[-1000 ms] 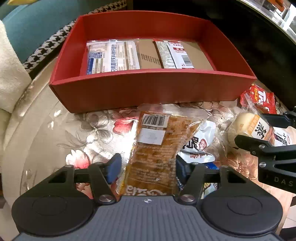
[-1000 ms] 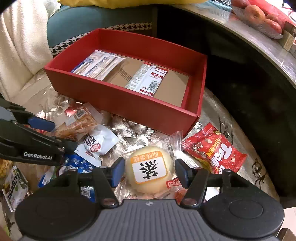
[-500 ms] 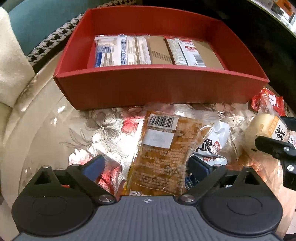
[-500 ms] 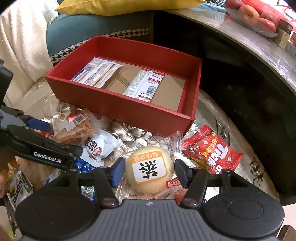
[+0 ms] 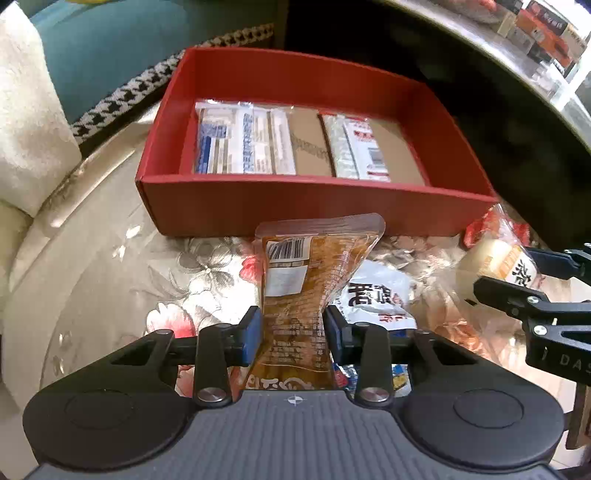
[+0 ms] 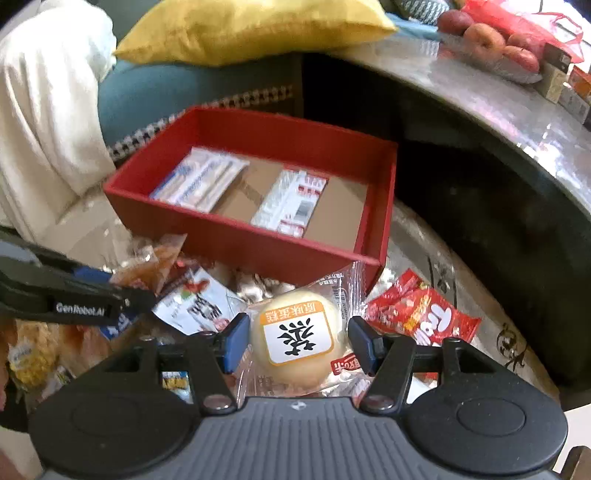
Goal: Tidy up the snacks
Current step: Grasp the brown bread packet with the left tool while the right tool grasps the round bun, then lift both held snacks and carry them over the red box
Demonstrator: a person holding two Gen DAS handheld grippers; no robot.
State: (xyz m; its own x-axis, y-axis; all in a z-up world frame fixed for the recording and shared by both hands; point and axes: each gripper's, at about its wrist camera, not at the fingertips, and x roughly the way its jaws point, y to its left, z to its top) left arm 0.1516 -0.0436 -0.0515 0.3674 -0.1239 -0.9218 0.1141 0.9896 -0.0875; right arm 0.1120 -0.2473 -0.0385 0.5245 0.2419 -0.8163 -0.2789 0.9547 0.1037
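My left gripper is shut on a brown snack packet, pinched at its waist and raised just in front of the red box. In the right wrist view the same packet sticks out past the left gripper's fingers. My right gripper is shut on a wrapped round yellow cake with a white and orange label. The red box holds two flat packets, a blue-and-white one and a red-and-white one.
A white packet and a red candy packet lie on the flowered tabletop near the box. More snacks sit at the left. A white blanket, a teal sofa and a yellow cushion lie behind.
The left jaws spread wide around the brown packet, then shut on it and lifted it. The right gripper kept the cake between its pads while its view tilted up.
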